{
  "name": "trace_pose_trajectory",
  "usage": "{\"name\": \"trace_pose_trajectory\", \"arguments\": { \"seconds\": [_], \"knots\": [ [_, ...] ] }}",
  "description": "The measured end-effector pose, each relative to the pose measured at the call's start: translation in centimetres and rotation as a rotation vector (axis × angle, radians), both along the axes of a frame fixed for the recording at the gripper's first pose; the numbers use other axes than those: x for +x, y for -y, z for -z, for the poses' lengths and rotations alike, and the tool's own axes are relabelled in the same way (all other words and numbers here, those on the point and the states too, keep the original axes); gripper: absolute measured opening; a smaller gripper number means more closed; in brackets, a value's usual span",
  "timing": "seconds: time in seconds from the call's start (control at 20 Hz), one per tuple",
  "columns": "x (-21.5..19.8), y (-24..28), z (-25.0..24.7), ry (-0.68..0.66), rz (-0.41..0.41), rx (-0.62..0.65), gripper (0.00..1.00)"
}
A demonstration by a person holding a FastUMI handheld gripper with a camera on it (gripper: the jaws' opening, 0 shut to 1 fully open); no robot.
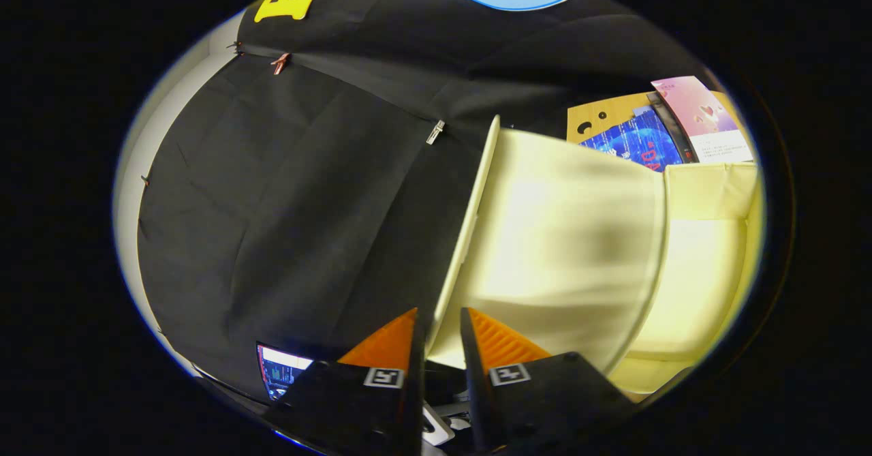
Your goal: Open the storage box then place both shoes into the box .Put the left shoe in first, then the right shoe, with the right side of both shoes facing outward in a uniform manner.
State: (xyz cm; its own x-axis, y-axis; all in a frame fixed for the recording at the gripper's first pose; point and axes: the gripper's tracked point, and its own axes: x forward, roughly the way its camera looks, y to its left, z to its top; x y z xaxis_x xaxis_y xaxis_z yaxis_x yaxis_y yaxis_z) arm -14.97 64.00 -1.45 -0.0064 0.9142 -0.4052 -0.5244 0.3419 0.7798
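Pinching the lower edge of the pale box lid (470, 238), the gripper (441, 333) has both fingers pressed on that thin panel, which stands swung up between them. Beyond it the storage box (708, 265) lies open, its cream interior bare; no shoes are inside. Judging from this, the lid should be carried fully back, steadily, then released before fetching the left shoe.

Tongs (441, 320) closed to a narrow gap on the edge of the raised lid (545, 238) of the pale storage box (708, 265). Beyond the box, a wooden board (606, 118) bearing printed cards (702, 118); black cloth wall (306, 204) beside the lid.
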Motion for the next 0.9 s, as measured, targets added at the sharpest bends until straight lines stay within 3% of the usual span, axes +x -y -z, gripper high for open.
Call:
{"name": "trace_pose_trajectory", "arguments": {
  "seconds": [0.2,0.4,0.7,0.9],
  "knots": [
    [1.8,2.5,0.4,0.116,0.033,-0.032,0.97],
    [5.6,7.6,-0.2,0.307,0.130,-0.057,0.98],
    [14.5,21.1,1.3,0.586,0.339,-0.190,0.98],
    [18.7,31.5,4.8,0.649,0.463,-0.322,0.98]
  ]
}}
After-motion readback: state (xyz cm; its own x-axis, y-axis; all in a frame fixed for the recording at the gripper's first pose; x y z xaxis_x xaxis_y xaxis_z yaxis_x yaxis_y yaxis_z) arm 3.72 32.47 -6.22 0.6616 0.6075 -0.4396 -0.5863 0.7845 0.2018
